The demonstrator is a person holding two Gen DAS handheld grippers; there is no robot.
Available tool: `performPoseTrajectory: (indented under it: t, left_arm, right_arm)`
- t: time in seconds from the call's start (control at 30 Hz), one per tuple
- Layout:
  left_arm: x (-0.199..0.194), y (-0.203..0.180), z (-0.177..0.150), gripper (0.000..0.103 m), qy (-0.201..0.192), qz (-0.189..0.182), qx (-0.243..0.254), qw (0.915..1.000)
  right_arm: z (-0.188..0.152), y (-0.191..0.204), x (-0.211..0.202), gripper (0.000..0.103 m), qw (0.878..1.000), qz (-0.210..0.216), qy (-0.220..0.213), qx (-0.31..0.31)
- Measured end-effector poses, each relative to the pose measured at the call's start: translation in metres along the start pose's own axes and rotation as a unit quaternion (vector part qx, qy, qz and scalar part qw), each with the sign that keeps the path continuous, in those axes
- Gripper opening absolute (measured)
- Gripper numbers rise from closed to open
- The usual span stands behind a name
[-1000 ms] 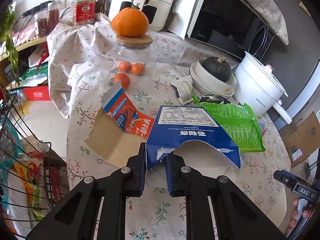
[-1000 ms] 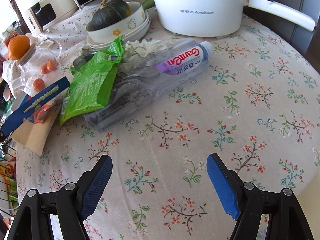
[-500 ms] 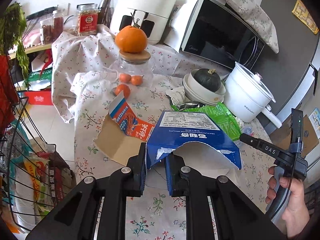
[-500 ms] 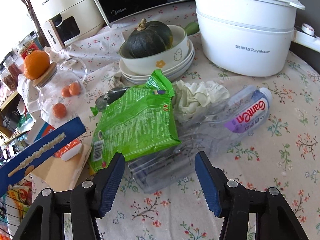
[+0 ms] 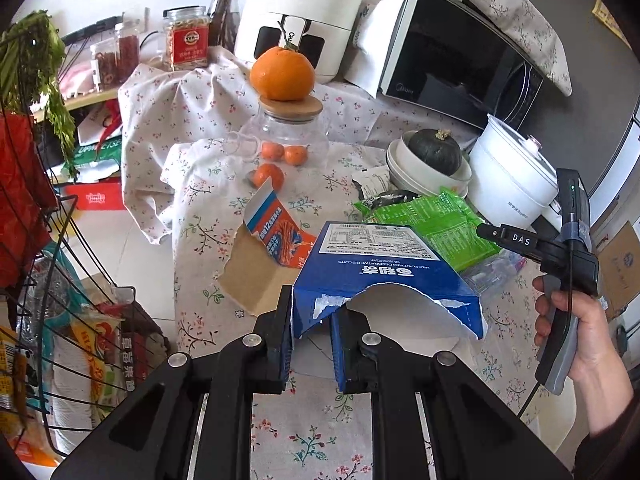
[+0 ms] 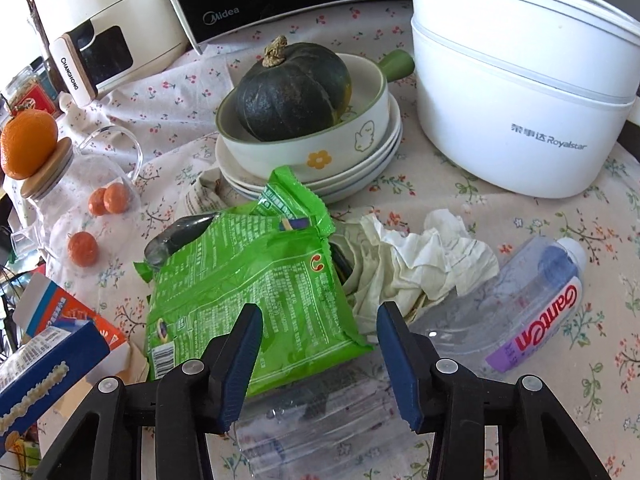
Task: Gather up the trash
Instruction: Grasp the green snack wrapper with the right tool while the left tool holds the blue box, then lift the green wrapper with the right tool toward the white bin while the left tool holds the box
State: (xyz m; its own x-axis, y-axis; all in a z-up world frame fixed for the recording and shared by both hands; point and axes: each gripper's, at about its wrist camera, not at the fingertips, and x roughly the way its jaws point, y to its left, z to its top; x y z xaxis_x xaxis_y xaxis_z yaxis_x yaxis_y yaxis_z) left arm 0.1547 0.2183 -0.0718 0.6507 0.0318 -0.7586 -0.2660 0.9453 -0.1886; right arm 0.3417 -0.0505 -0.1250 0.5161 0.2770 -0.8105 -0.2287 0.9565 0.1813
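Right tool (image 6: 320, 344) advanced to green wrapper (image 6: 248, 292), jaws narrowed; blue box (image 5: 384, 276) lifted higher.

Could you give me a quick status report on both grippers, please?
Left hand-held gripper shut on blue biscuit box. Right hand-held gripper open over green wrapper, clear bottle underneath.

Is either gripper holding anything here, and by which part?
The left gripper is shut on the blue biscuit box, pinching its torn open end at one corner. The right gripper is open above the green wrapper, holding nothing.
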Motion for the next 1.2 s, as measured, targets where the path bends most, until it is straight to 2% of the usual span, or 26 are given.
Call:
performPoseTrajectory:
  t: [0.2,0.27,0.33,0.4,0.57,0.93,1.07,1.2]
  left_arm:
    - [0.005,-0.003,0.001,0.017,0.007,0.003,0.004,1.0000]
    - [0.007,-0.004,0.000,0.017,0.010,0.004,0.007,0.9999]
    - [0.008,-0.006,0.000,0.017,0.010,0.005,0.011,0.9999]
    - [0.008,-0.008,0.000,0.017,0.009,0.005,0.013,0.9999]
    - [-0.001,-0.013,0.000,0.017,-0.006,0.000,0.013,0.9999]
    - [-0.027,-0.051,-0.007,0.017,-0.034,-0.029,0.041,0.9981]
    - [-0.032,-0.072,-0.013,0.017,-0.038,-0.038,0.063,0.9965]
    - [-0.033,-0.089,-0.019,0.017,-0.038,-0.045,0.080,0.9951]
  right_arm:
    - [0.006,-0.003,0.019,0.053,0.999,-0.005,0.039,-0.023]
    - [0.004,-0.003,0.024,0.048,0.998,-0.001,0.047,-0.032]
    - [0.000,-0.001,0.023,0.006,0.998,0.012,0.048,-0.045]
    - [-0.003,0.002,0.015,0.003,0.997,0.024,0.039,-0.058]
    - [-0.009,0.009,-0.024,0.001,0.996,0.047,0.006,-0.079]
    - [-0.033,-0.012,-0.127,0.000,0.993,0.049,-0.067,-0.082]
    - [-0.048,-0.023,-0.153,0.000,0.992,0.036,-0.083,-0.087]
    - [-0.065,-0.038,-0.161,0.000,0.994,0.027,-0.065,-0.089]
